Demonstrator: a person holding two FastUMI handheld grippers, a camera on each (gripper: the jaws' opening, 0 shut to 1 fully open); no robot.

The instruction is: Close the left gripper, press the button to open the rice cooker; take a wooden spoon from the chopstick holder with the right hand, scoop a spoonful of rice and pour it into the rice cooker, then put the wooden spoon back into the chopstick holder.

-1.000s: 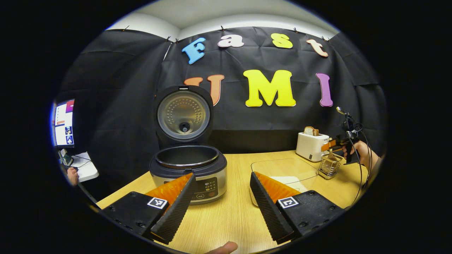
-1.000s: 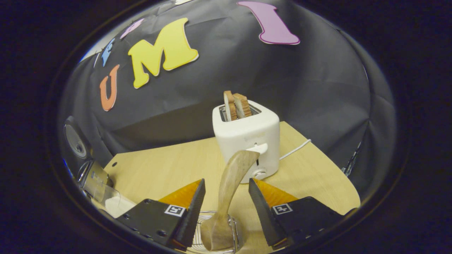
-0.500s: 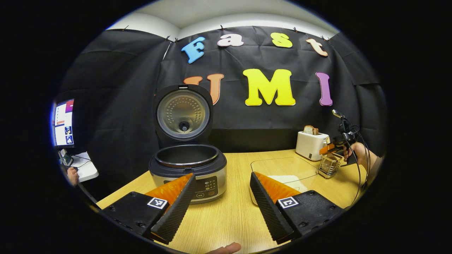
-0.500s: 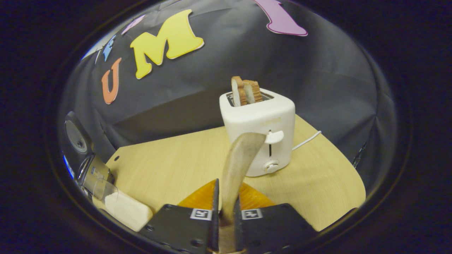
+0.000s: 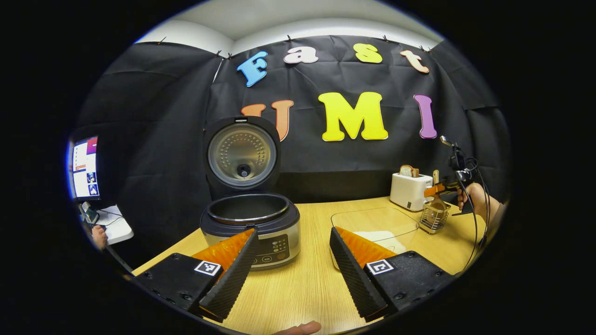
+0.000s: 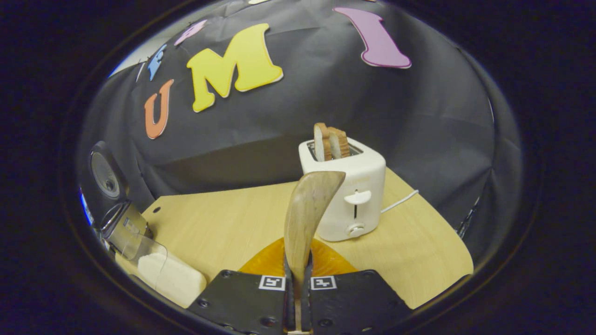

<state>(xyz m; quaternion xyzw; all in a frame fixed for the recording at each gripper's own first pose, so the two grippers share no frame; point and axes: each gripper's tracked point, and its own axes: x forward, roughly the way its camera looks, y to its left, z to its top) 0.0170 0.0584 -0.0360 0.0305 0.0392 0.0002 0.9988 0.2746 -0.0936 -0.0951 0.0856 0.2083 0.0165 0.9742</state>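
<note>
Our right gripper clamps the wooden spoon, whose handle rises ahead of the jaws. Our left gripper hangs wide open, empty; ahead of its left finger, the rice cooker stands lid-up.

Pale wood-grain desk. Rice cooker: dark top, silvery body, dotted silvery inner lid. White toaster holding browned bread. Wooden spoon, brown with a darker streak. Clear container of white rice.
</note>
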